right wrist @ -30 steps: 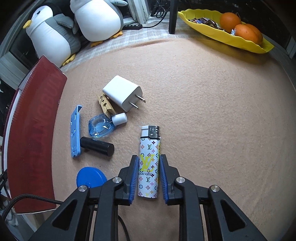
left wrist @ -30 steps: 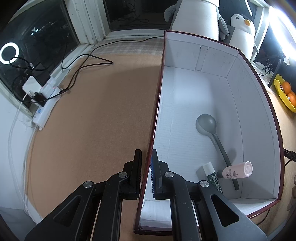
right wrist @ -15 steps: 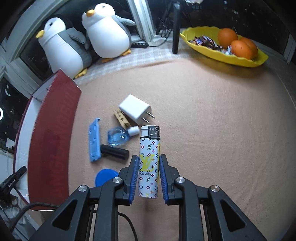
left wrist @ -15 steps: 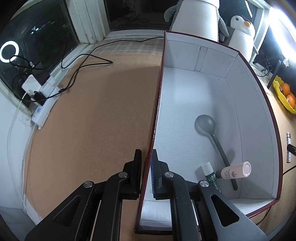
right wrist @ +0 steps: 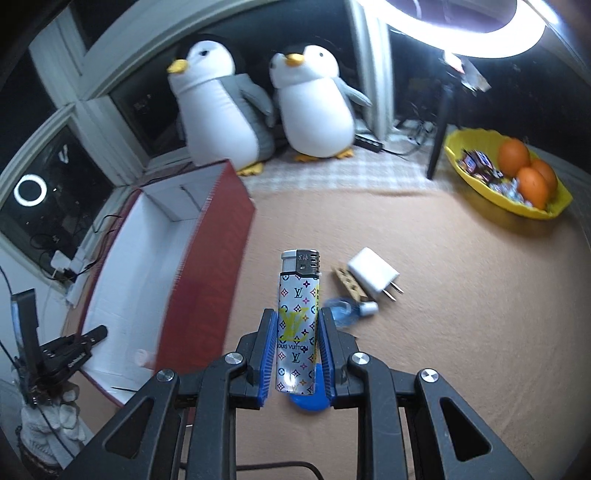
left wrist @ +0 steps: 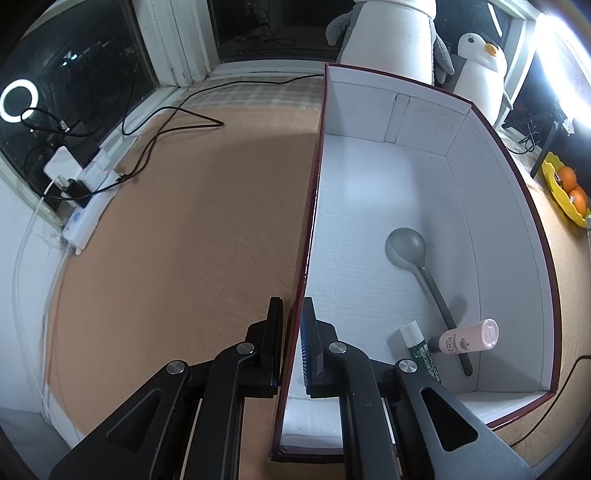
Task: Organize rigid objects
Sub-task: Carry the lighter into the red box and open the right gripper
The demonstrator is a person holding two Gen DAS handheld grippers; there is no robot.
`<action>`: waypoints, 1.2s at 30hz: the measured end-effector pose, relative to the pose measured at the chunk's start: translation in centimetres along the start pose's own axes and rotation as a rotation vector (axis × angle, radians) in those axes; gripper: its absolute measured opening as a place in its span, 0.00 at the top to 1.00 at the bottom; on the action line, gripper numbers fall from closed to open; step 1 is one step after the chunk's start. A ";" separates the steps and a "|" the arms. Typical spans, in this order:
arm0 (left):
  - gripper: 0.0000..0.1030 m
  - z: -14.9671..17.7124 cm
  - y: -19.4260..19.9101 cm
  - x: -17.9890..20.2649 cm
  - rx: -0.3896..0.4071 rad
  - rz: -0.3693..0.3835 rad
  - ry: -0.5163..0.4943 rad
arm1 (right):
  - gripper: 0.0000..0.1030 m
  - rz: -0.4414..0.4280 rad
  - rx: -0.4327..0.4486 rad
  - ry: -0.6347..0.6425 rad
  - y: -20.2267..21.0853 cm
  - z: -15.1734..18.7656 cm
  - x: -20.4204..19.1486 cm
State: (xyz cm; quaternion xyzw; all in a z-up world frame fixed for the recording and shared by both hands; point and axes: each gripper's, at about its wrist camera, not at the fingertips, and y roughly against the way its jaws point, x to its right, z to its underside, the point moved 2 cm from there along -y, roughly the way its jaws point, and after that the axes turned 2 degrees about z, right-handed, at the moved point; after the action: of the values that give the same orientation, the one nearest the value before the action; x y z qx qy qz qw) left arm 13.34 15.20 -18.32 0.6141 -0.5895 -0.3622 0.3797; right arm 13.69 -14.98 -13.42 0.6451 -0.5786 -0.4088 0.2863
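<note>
My right gripper (right wrist: 297, 332) is shut on a white patterned lighter (right wrist: 298, 314) and holds it up above the tan table. The red box with a white inside (right wrist: 207, 266) stands to its left. My left gripper (left wrist: 292, 332) is shut on the box's left wall (left wrist: 308, 236). Inside the box lie a grey spoon (left wrist: 406, 245), a pink bottle (left wrist: 467, 336) and a green-and-white tube (left wrist: 419, 347). On the table behind the lighter lie a white charger (right wrist: 373, 273), a wooden clothespin (right wrist: 349, 282), a small blue glass bottle (right wrist: 343, 314) and a blue lid (right wrist: 308, 402).
Two plush penguins (right wrist: 310, 99) stand at the back by the window. A yellow bowl with oranges and sweets (right wrist: 506, 173) sits at the right. A power strip with cables (left wrist: 88, 188) lies at the table's left edge. A ring light (right wrist: 461, 29) glows above.
My right gripper has lifted the lighter off the table and swung left and up, so the box now shows. The left gripper has stayed on the box wall.
</note>
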 end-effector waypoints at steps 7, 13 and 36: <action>0.93 0.0 0.1 0.1 0.001 -0.001 -0.002 | 0.80 -0.066 0.019 0.099 0.5 -0.9 -5.0; 0.93 0.1 0.1 0.0 0.003 0.000 -0.003 | 0.80 -0.121 0.012 0.201 -0.3 -1.1 -9.7; 0.93 0.7 0.8 -0.2 0.010 0.005 0.016 | 0.70 -0.160 -0.074 0.320 -4.7 -0.4 -15.2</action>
State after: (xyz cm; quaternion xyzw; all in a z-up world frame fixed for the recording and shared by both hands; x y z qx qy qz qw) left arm 12.37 15.38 -17.96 0.6174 -0.5897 -0.3535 0.3823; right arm 16.51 0.65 -14.19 0.7351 -0.4569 -0.3432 0.3647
